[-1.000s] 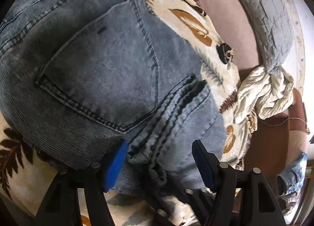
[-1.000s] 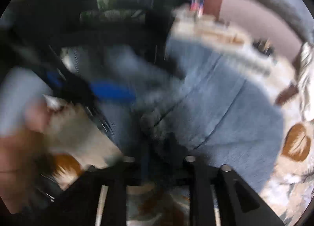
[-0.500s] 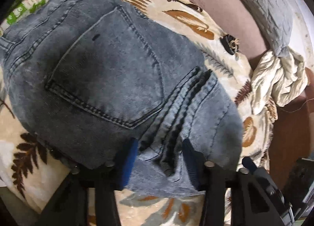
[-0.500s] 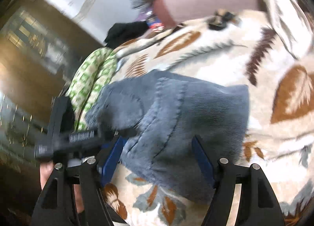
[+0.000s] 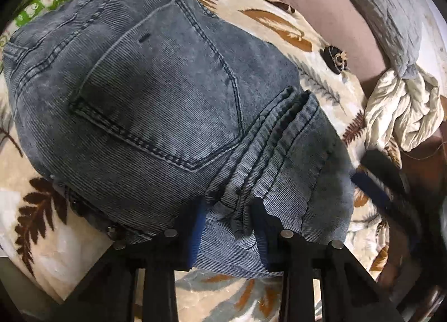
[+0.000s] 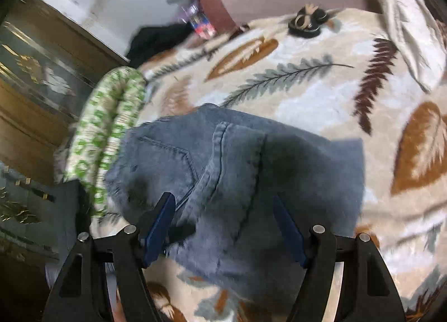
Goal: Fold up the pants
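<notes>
Folded blue-grey jeans (image 5: 156,104) lie on a leaf-patterned blanket (image 5: 42,224), back pocket up. At the near edge my left gripper (image 5: 229,227) has its jaws closing on a bunched fold of denim by the seam, and both blue pads press into the cloth. The right wrist view shows the same jeans (image 6: 279,168) below my right gripper (image 6: 223,227), which stands open above them with nothing pinched. One blue pad of the right gripper (image 5: 374,190) shows blurred beside the jeans' right edge.
A crumpled cream cloth (image 5: 402,109) and a grey quilted pillow (image 5: 391,0) lie at the right. A small black round thing (image 6: 307,21) rests on the blanket (image 6: 307,90) beyond the jeans. A green-patterned roll (image 6: 111,115) borders the left, with a wooden cabinet (image 6: 33,76) behind it.
The left jaws have narrowed onto the denim fold. The right gripper has opened, rolled and swung off to the jeans' right side.
</notes>
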Demonstrator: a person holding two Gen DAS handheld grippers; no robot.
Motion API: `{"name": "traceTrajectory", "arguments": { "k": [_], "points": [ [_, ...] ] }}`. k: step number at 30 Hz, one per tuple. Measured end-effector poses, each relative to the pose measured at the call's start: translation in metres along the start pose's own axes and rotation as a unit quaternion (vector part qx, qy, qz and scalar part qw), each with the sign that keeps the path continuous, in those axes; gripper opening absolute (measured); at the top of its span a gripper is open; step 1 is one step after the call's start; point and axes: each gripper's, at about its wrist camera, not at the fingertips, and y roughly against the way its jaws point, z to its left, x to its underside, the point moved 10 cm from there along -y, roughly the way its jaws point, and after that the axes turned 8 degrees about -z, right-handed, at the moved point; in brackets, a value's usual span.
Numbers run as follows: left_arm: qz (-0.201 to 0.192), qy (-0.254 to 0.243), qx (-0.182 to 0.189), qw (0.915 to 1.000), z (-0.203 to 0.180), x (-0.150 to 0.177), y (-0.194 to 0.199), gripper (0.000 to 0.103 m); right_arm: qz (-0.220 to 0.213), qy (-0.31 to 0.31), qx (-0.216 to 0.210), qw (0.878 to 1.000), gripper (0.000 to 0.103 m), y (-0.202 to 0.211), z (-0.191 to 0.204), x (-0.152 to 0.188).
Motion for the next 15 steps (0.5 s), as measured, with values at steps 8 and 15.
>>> {"name": "traceTrajectory", "arguments": {
  "k": [8, 15],
  "points": [
    [0.002, 0.009, 0.031, 0.9995, 0.007, 0.003, 0.019, 0.013, 0.106, 0.013, 0.084, 0.991, 0.073, -0.08, 0.011, -0.016],
    [0.026, 0.039, 0.035, 0.9983, 0.015, 0.005, 0.014, 0.016, 0.122, 0.054, 0.194, 0.972, 0.056, -0.106, 0.003, -0.011]
  ]
}}
